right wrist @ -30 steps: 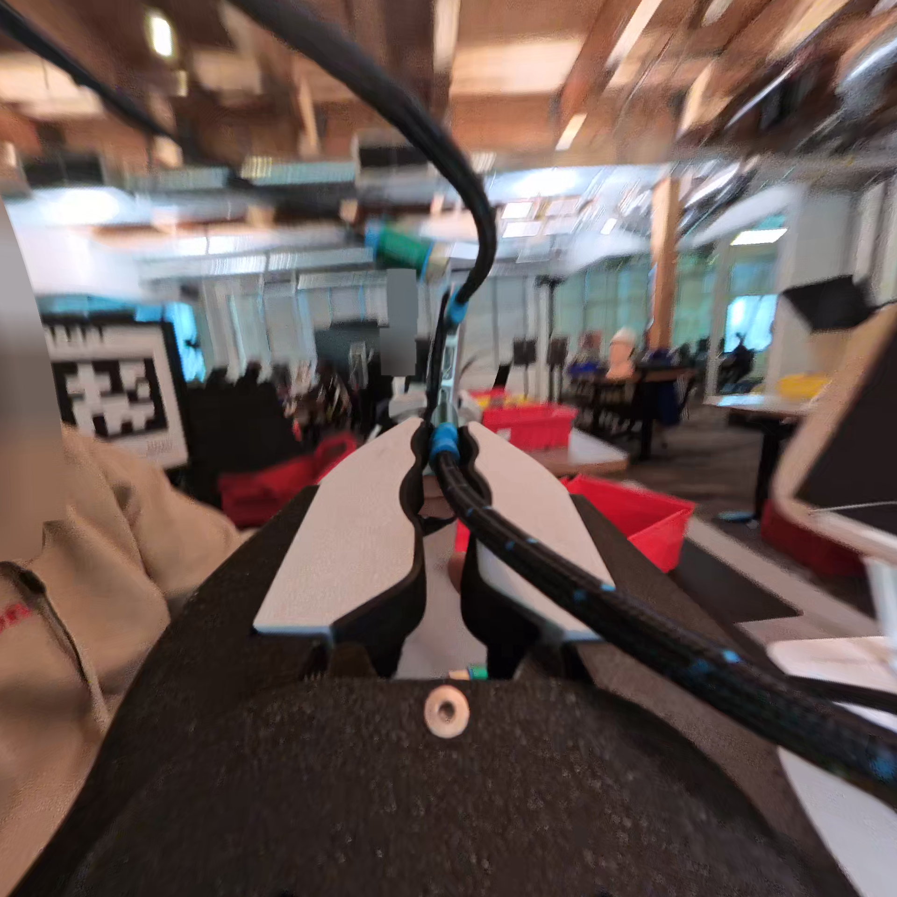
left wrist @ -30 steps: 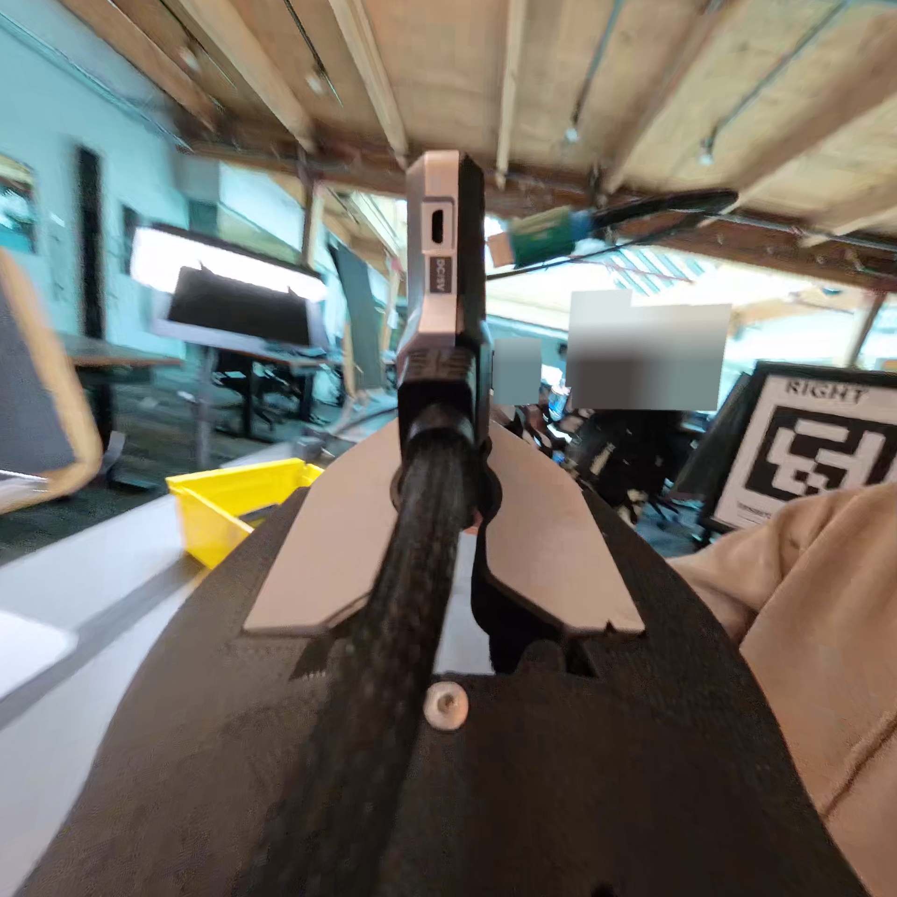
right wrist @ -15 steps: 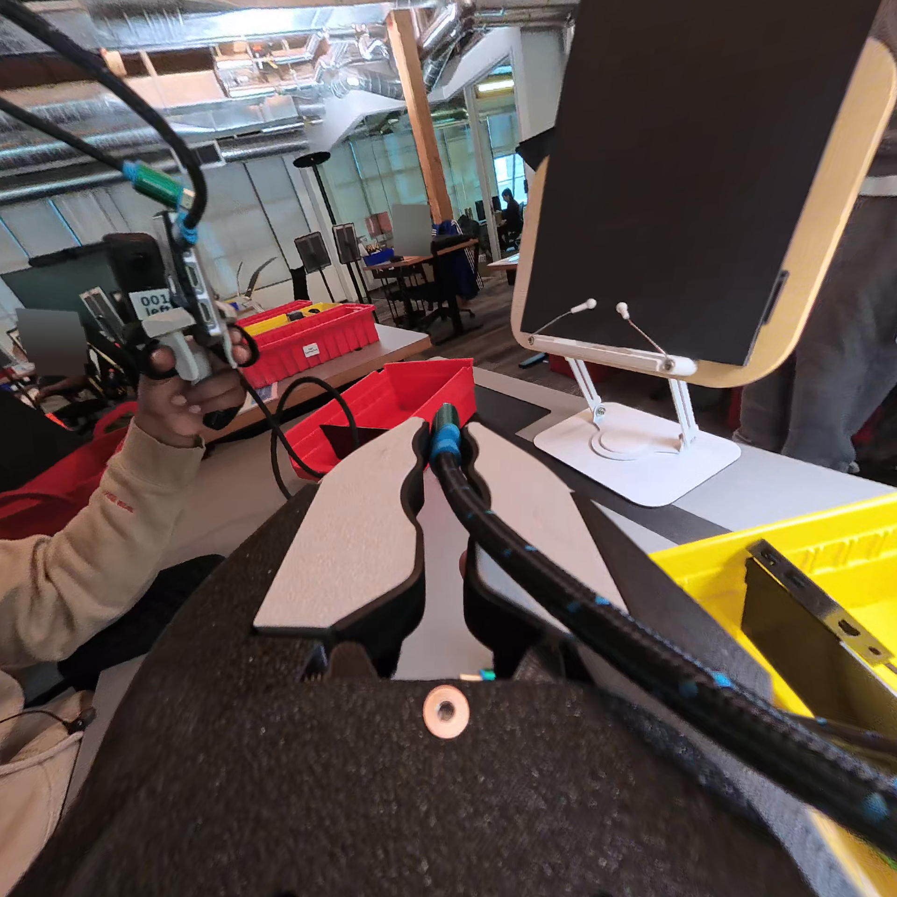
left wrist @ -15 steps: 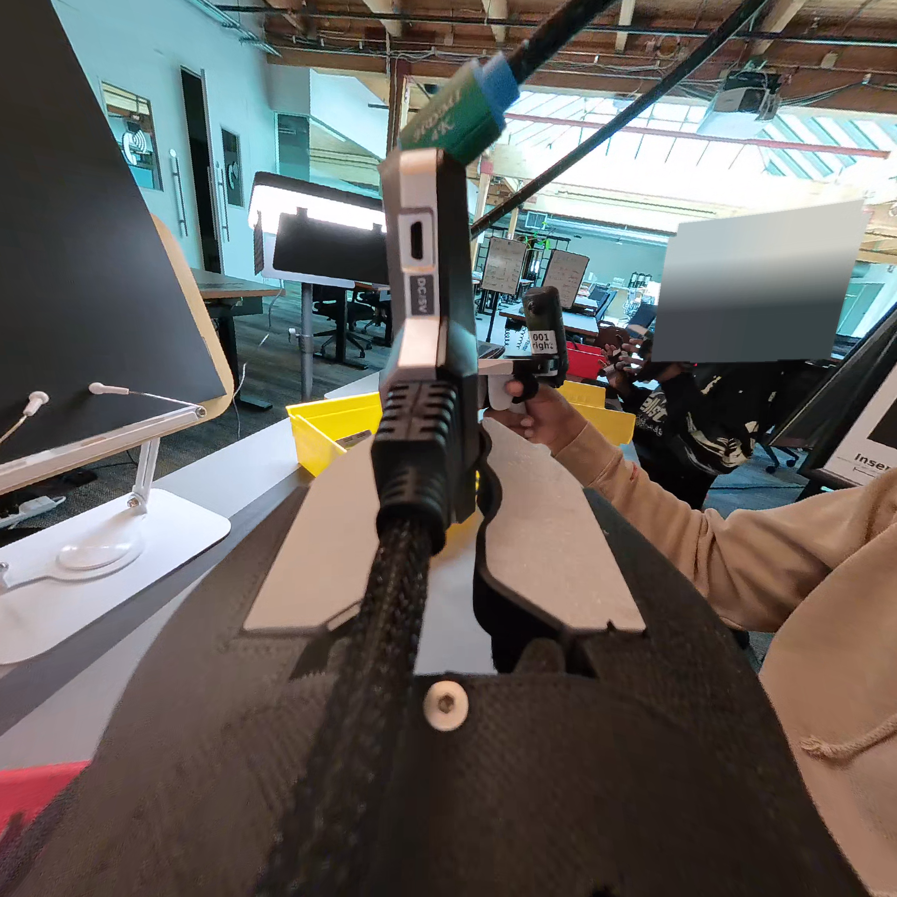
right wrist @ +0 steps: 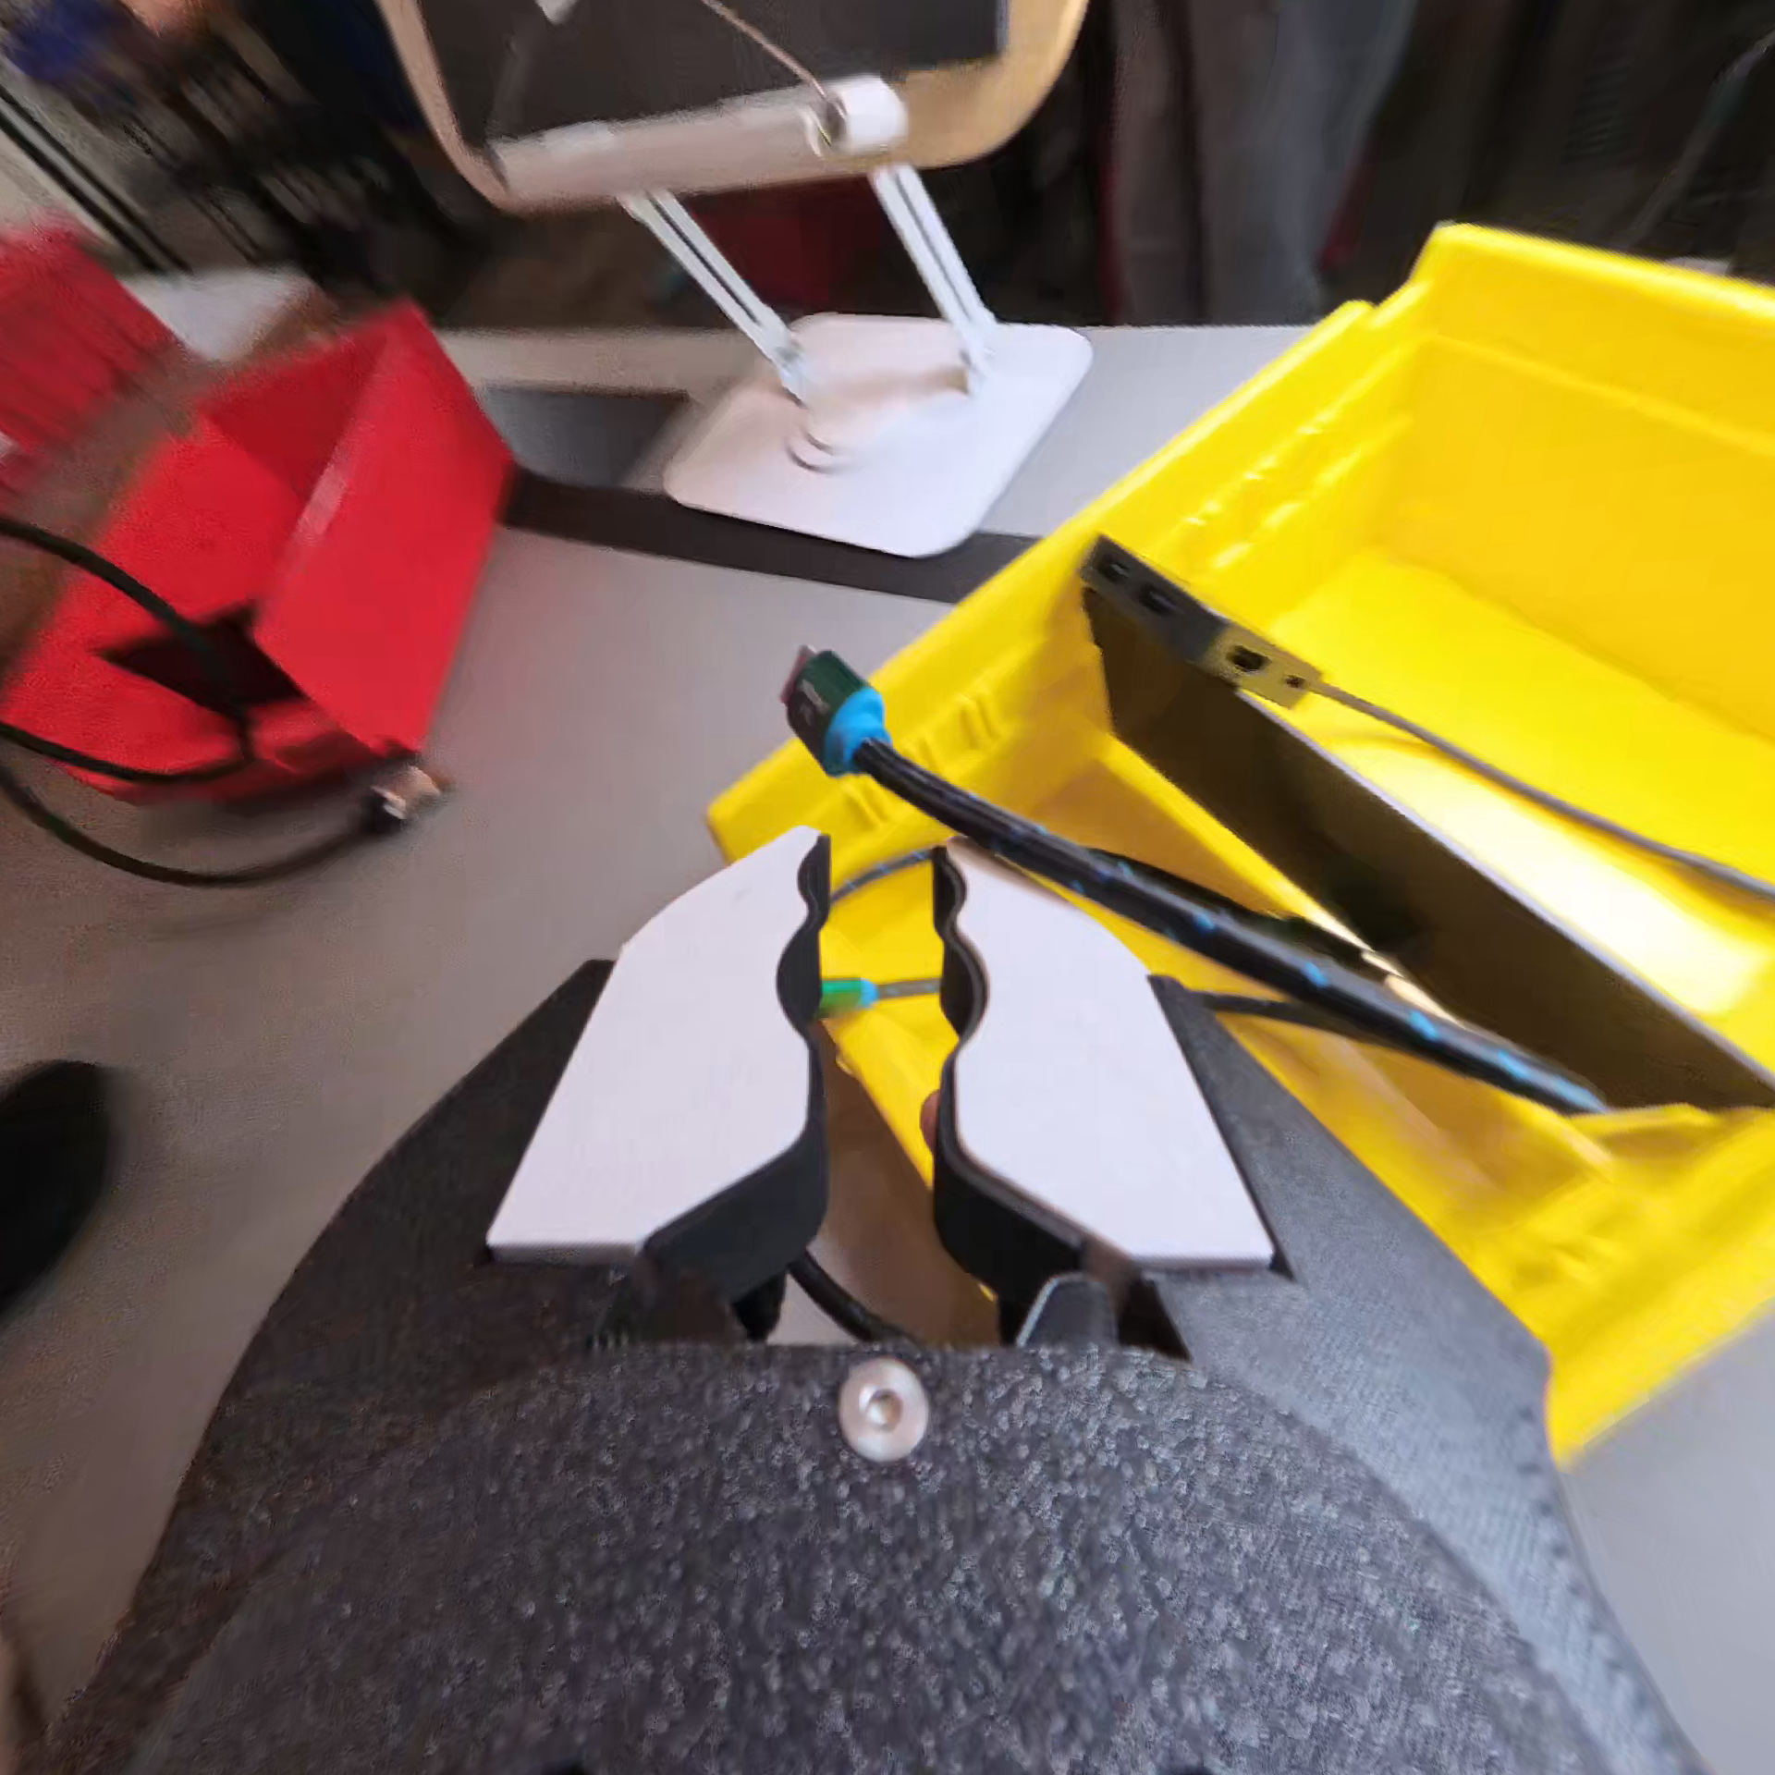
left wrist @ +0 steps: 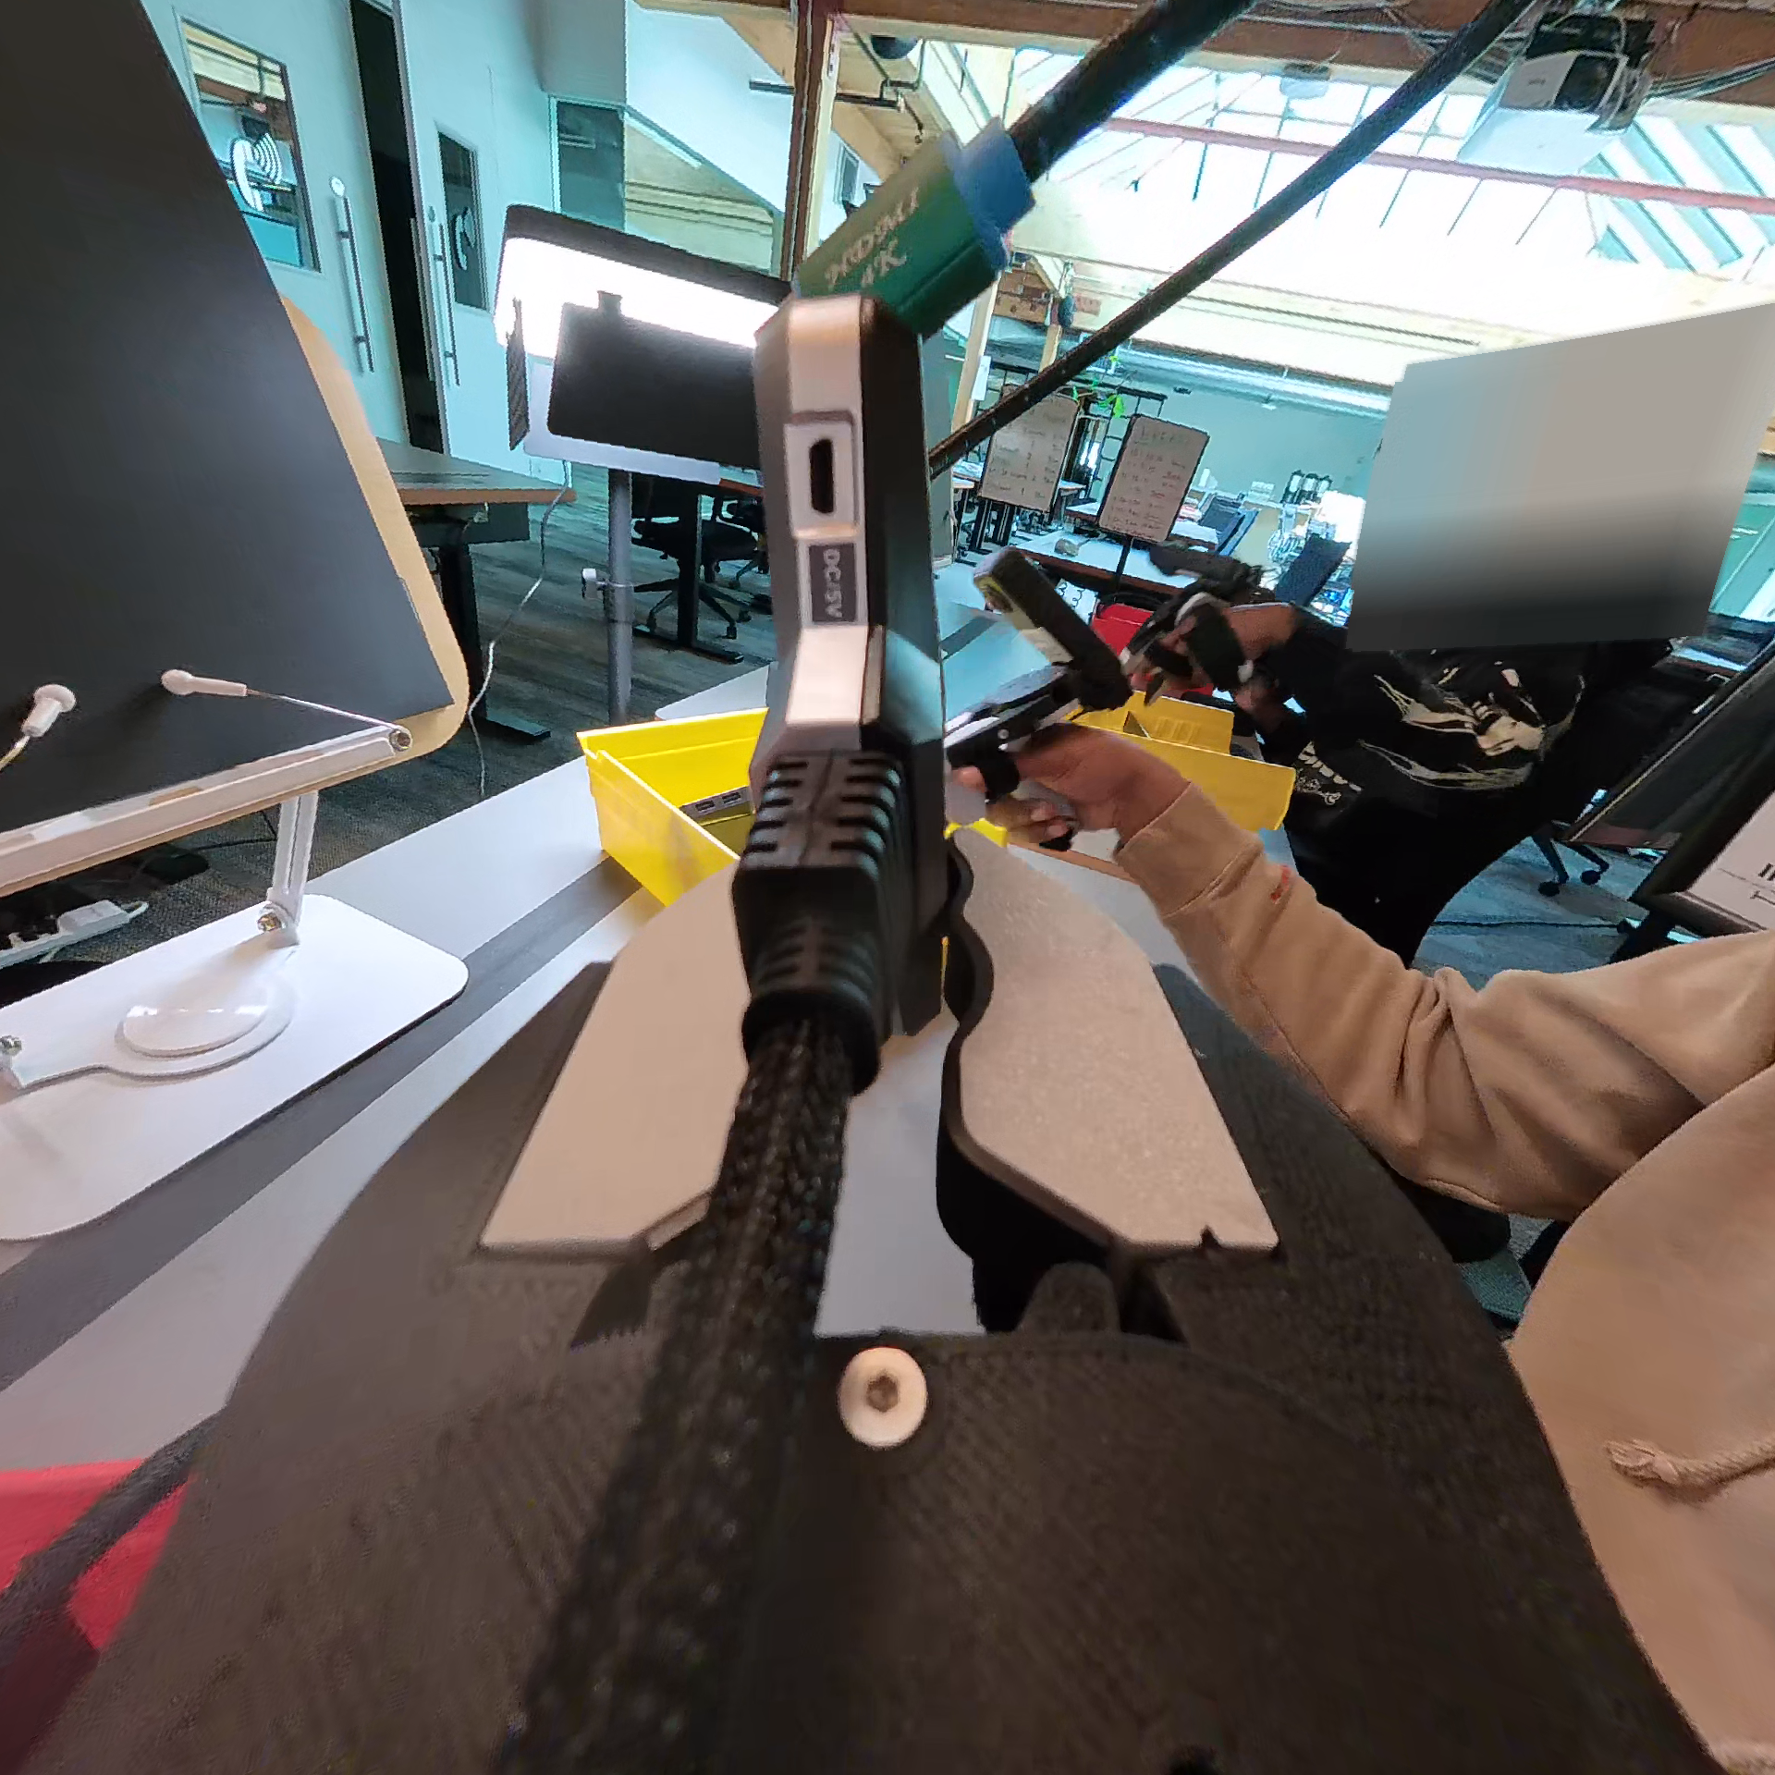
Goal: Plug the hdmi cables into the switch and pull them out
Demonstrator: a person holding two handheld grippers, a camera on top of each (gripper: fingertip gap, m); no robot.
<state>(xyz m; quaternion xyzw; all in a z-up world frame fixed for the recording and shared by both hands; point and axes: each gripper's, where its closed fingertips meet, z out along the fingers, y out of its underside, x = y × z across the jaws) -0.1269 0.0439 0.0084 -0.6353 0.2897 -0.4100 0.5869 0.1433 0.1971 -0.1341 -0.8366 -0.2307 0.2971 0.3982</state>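
switch (left wrist: 845, 595) is a small light rigid box, slick metal-and-plastic shell; left gripper (left wrist: 922, 922) pinches its lower end, standing upright just ahead of the fingers. Black braided cable (left wrist: 768, 1201) is plugged into its bottom and runs back over the left finger; a green plug (left wrist: 903, 245) sits in the top port, its cable going up and right. Side port faces the camera, empty

right gripper (right wrist: 874, 864) is spread, nothing between the fingers. A loose cable with a green-and-blue plug (right wrist: 831, 706) lies just ahead and slightly right, plug end propped over the rim of the yellow bin (right wrist: 1441, 403), cord trailing right into the bin

cables: stiff braid, springy, will drag on the switch. Judgement: grip the hard plug shell, not the braid, pull straight along the port; plugs are small, easy to twist in flat pads
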